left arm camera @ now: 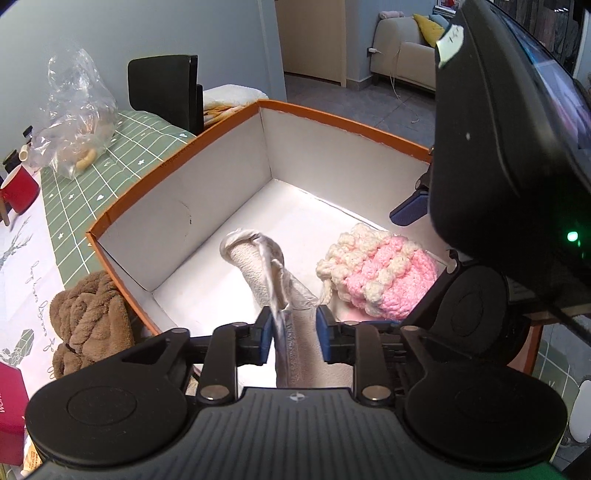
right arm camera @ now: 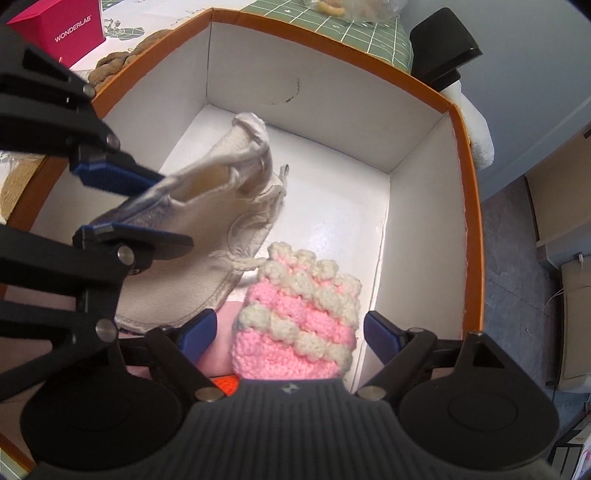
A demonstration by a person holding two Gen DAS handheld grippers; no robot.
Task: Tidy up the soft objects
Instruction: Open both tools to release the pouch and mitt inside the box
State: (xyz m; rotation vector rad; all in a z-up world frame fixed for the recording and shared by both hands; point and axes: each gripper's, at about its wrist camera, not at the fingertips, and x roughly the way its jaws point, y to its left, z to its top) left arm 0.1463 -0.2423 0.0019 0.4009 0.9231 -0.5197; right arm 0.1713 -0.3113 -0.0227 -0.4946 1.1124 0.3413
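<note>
Soft objects lay inside an orange-walled box (right arm camera: 469, 184) with a white interior: a cream fabric glove (right arm camera: 207, 218) and a pink and cream crocheted pouch (right arm camera: 295, 321). The glove stretched lengthwise from the near left of the box toward its far wall, its rolled end (left arm camera: 251, 243) pointing away toward the far left corner and raised off the box floor. The pouch rested on the box floor just to the right of the glove, its ruffled cream opening pointing toward the far wall, with a cream drawstring trailing toward the glove.

The left claw (left arm camera: 293, 334) straddled the near part of the glove, its blue pads (left arm camera: 264, 339) parted; one pad touched the fabric edge while the other stood clear, so the glove was not pinched. The right claw (right arm camera: 290, 334) hung over the pouch with its blue pads (right arm camera: 380, 334) spread wide on either side, not pressing it.

Outside the box, on a counter with a green grid cloth (left arm camera: 110, 173), sat a brown plush cloth (left arm camera: 92, 325), a clear plastic bag (left arm camera: 74, 114), a red mug (left arm camera: 18, 190) and a pink carton (right arm camera: 62, 29).
</note>
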